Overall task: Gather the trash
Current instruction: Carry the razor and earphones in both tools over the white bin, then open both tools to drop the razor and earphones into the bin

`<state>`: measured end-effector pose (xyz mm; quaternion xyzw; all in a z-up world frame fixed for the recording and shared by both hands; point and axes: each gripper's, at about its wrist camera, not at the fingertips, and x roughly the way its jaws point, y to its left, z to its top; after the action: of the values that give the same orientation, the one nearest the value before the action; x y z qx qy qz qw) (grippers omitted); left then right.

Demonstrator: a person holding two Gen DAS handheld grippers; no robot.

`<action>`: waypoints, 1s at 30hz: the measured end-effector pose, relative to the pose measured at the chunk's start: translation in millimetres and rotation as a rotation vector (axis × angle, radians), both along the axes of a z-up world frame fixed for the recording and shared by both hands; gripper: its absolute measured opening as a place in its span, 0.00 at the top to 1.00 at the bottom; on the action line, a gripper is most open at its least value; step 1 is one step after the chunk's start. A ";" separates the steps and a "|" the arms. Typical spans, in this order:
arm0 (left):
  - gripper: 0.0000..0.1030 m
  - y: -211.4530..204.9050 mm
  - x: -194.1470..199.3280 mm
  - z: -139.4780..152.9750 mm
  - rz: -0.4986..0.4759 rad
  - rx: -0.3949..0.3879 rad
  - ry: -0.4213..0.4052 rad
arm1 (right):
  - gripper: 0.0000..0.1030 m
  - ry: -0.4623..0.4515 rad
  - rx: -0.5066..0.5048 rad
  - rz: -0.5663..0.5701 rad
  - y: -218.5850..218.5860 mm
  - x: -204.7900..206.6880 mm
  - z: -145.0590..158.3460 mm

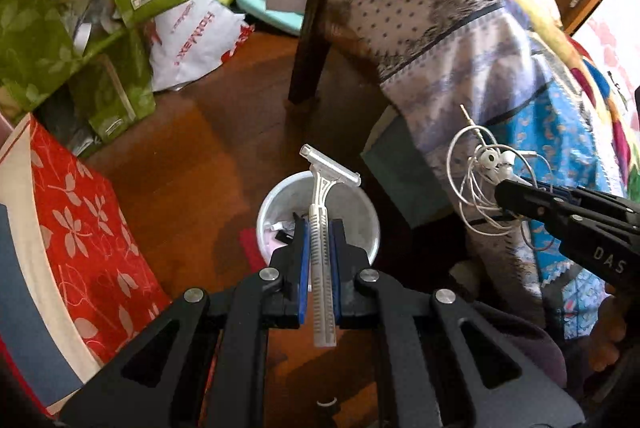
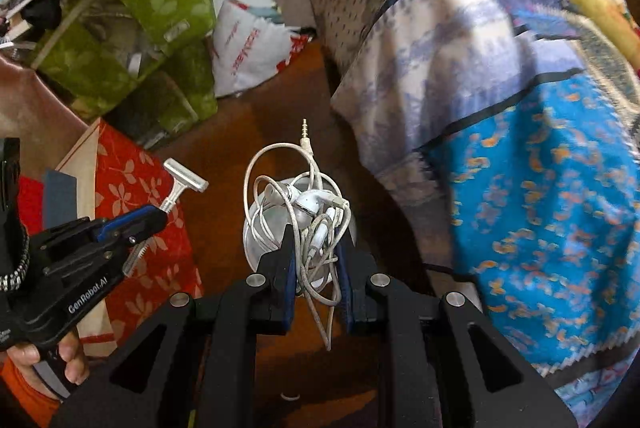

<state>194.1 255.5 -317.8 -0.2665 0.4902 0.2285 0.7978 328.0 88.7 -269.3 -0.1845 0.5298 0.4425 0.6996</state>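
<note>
Off to the far left of my left gripper (image 1: 319, 228) I see a red box with a leaf print (image 1: 86, 228), and above it green patterned boxes (image 1: 60, 39) stacked up, with a white plastic bag (image 1: 196, 35) leaning beside them. My left gripper is pinching a white disposable razor (image 1: 322, 240) by its handle: the handle runs straight down between the two blue pads (image 1: 305, 260), its lower end pokes out behind them toward me, and the blade head stands out ahead of the fingertips, tilted a little to the right. Directly under and just ahead of those fingertips sits a white bin (image 1: 360, 211) on the wooden floor (image 1: 192, 155), with a few small bits inside it; the razor head hangs over its far rim.

To the right of my left gripper, across the bin, my right gripper (image 2: 316, 232) is clamped on a tangled bundle of white earphones (image 2: 304, 203). The cord loops bulge up ahead of the fingertips, the plug points forward and up, and one loose strand dangles below the pads. From the right wrist camera, the same white bin (image 2: 256, 236) lies right behind the bundle, mostly hidden by it. In that view the left gripper (image 2: 150, 218) shows at my left with the razor (image 2: 182, 183) sticking out of it.

Further right, patterned cloth (image 1: 420, 27) drapes over a dark wooden table leg (image 1: 310, 43), and a blue printed cloth (image 2: 540, 207) hangs beside my right gripper.
</note>
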 end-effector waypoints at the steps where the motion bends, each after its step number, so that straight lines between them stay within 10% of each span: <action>1: 0.92 2.1 1.1 -3.4 0.004 -0.003 0.005 | 0.84 0.005 -0.003 0.005 5.2 -0.3 -2.2; 10: 0.92 13.4 16.2 -13.0 0.011 -0.020 0.013 | 0.60 0.039 -0.010 0.061 36.3 2.7 -11.2; 30: 0.70 1.1 53.2 3.1 -0.045 -0.048 0.016 | 0.59 -0.042 -0.009 0.024 -9.0 16.6 17.7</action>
<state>247.4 256.6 -314.8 -0.2724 0.5079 0.2010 0.7921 344.6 79.7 -251.6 -0.2032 0.5146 0.4447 0.7044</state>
